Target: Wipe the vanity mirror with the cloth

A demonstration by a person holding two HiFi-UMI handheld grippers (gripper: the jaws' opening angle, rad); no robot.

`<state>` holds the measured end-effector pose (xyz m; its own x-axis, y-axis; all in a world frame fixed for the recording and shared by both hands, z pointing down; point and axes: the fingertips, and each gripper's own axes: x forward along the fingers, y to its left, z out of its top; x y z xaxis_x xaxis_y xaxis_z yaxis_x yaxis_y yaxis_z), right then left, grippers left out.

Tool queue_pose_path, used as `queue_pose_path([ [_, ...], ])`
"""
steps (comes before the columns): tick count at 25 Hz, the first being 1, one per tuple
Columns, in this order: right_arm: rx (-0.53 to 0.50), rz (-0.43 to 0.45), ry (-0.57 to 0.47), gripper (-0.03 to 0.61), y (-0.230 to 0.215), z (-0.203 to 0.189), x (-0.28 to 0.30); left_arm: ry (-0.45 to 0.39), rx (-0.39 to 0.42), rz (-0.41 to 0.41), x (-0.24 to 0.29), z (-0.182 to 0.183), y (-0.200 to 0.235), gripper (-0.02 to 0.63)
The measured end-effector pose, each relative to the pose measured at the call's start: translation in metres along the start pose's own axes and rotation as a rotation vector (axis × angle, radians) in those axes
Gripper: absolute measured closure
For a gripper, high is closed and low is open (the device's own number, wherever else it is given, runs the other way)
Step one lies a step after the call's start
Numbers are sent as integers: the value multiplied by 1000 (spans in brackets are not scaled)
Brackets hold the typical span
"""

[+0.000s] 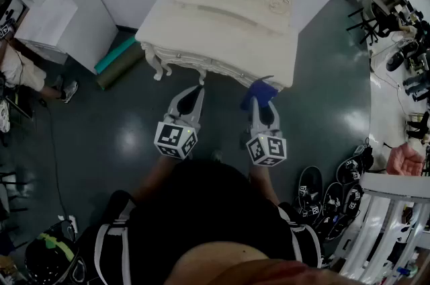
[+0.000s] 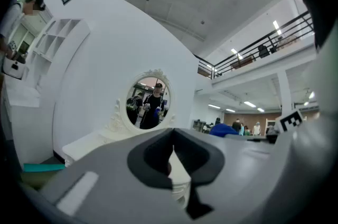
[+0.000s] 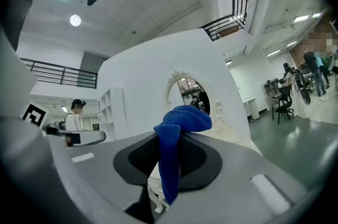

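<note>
blue cloth [image 3: 177,133] between right gripper [image 3: 168,162] jaws

No legible text, label, brand name, number or sign appears in any view. The only printed marks are black-and-white square coded patterns, not characters. They stand on the left gripper's marker cube [image 1: 176,140], on the right gripper's marker cube [image 1: 267,150], and on the dark devices on the floor [image 1: 310,188] at the right of the head view.
</note>
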<state>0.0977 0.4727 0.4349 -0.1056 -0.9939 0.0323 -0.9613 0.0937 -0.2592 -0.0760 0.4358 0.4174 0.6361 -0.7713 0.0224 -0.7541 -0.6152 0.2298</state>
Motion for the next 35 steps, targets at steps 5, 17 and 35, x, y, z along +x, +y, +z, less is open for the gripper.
queue_pose_path([
  [5,-2,2,-20,500,9,5,0,-18,-3,-10,-5,9,2,603],
  [17,17,-21,-51,500,22,12,1,-23,-34,-20,-16,13,19,603],
  [35,42,-58,-39,500,36,-13,56,-8,-62,-22,3,17,83,603],
])
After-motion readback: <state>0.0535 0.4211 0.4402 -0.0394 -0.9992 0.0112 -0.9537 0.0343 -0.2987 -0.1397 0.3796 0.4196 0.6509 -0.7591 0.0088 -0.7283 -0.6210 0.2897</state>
